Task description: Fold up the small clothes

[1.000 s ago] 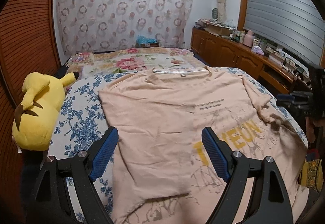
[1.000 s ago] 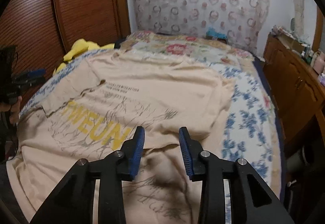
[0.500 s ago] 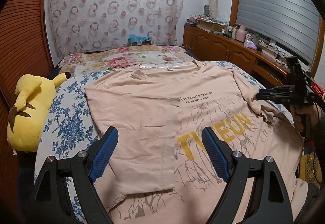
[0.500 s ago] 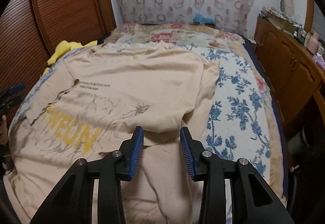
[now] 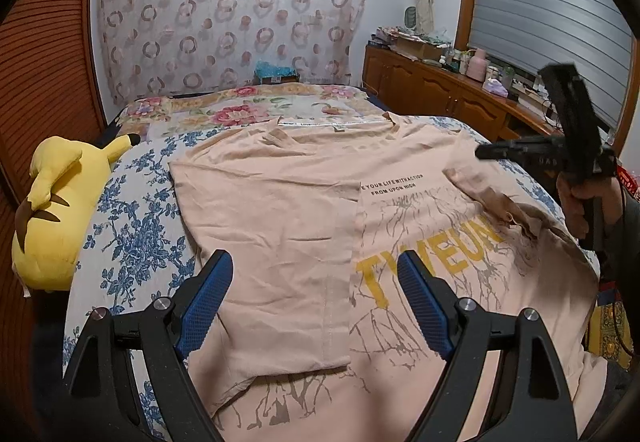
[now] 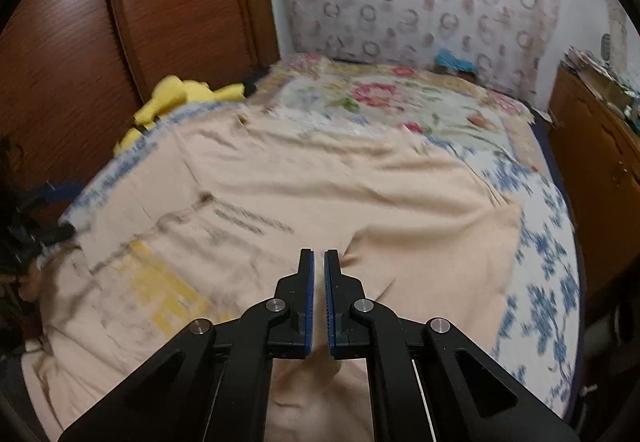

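Lying: peach T-shirt (image 5: 280, 209) spread flat over blue-flowered bedspread (image 5: 132, 226), collar toward far end of bed, hem toward near end.
Fold: left side of shirt turned over toward the middle, plain back showing; folded edge running near-to-far down the middle, just beside the black print lines and yellow letters.
Right sleeve: rumpled, bunched on the right part of the shirt, below and near the right gripper as seen from the left wrist view.
Left gripper (image 5: 316, 302): jaws spread wide, nothing between the blue pads; hovers over the near part of the folded panel, fabric visible through the gap, not touching as far as can be told.
Right gripper (image 6: 319, 298): jaws just been closing, now narrowed to a thin slit; nothing seen clamped between pads; positioned above the right half of the shirt, near a raised crease in the cloth.
Right hand (image 5: 588, 201): wrapped round the gripper handle, at right edge of bed.
Right wrist view: blurred.
Yellow plush toy (image 5: 56, 209): off the shirt, at left edge of bed, well apart from both grippers.
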`<state>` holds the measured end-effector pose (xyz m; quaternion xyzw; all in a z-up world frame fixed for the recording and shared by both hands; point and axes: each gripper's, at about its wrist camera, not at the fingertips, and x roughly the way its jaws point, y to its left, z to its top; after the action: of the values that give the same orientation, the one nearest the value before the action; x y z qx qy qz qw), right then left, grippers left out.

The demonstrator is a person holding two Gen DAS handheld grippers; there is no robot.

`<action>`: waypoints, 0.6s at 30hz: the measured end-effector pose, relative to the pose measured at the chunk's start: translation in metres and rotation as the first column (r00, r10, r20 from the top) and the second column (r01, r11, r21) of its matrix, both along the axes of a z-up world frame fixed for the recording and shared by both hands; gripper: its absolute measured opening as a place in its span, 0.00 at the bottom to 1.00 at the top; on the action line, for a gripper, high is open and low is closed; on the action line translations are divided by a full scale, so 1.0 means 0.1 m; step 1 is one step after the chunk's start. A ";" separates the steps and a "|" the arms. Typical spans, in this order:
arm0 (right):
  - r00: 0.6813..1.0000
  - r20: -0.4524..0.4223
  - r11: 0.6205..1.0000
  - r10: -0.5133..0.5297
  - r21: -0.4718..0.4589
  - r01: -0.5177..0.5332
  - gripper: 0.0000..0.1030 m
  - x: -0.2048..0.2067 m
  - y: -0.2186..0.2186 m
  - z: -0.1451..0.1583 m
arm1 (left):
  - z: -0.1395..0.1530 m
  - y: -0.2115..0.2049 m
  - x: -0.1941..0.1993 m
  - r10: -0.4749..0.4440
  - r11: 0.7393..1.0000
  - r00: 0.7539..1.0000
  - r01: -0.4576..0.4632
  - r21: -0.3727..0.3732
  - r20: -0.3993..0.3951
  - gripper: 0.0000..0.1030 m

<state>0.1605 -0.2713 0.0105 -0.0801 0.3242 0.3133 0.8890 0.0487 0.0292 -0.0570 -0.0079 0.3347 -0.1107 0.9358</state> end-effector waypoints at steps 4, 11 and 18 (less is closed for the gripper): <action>0.999 0.031 0.999 -0.040 0.012 0.040 0.28 0.02 -0.08 0.01 | -0.03 0.02 -0.01 0.001 1.000 1.000 -0.001 0.001 -0.008 0.83; 0.993 -0.011 0.992 -0.116 -0.044 0.115 0.28 -0.03 -0.29 -0.15 | -0.05 0.01 0.01 0.000 1.000 1.000 0.000 -0.009 -0.014 0.83; 0.986 -0.126 0.992 -0.110 -0.069 0.102 0.28 0.12 -0.15 -0.31 | -0.07 -0.07 -0.01 -0.015 1.000 1.000 0.015 -0.002 -0.021 0.83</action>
<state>0.1721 -0.2867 -0.0204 -0.0699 0.3947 0.2598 0.8786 0.0479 0.0223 -0.0636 -0.0075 0.3444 -0.1182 0.9313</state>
